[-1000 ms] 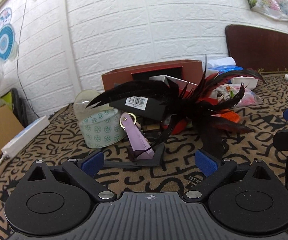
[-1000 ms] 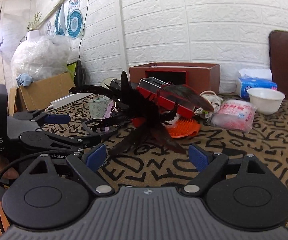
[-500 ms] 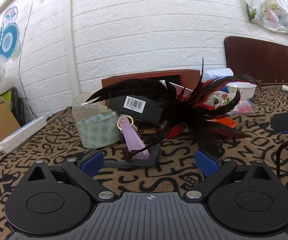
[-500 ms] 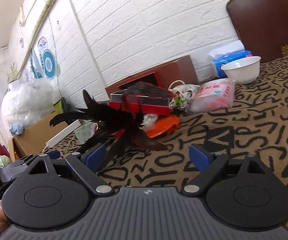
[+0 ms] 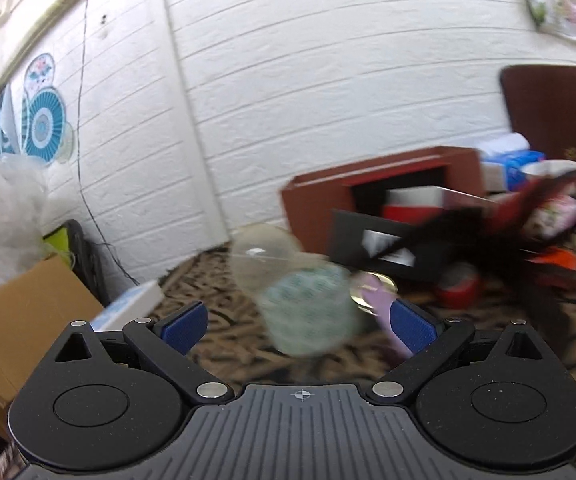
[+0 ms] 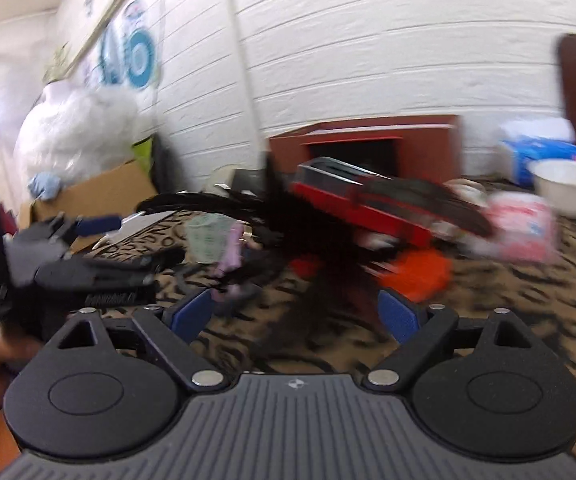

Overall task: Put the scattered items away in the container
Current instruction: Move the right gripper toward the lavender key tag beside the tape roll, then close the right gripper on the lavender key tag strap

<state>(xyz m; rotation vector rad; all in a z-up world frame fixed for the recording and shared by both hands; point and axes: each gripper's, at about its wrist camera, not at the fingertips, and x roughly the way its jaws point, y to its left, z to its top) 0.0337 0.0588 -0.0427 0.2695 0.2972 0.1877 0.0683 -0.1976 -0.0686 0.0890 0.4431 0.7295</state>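
White brick-pattern wall (image 5: 328, 80) behind, with blue fan decorations (image 5: 42, 124) pinned high at the left. Thin black cable (image 5: 88, 160) running down the wall. Bulging white plastic bag (image 6: 76, 128) above an open cardboard box (image 5: 20, 320) at the left edge. Dark brown headboard (image 5: 556, 108) at the right. Patterned tan-and-black cloth (image 6: 508, 300) spread under everything. All blurred.

White brick wall (image 5: 308, 92), dark wooden headboard (image 5: 560, 108), patterned brown cloth (image 6: 528, 280)
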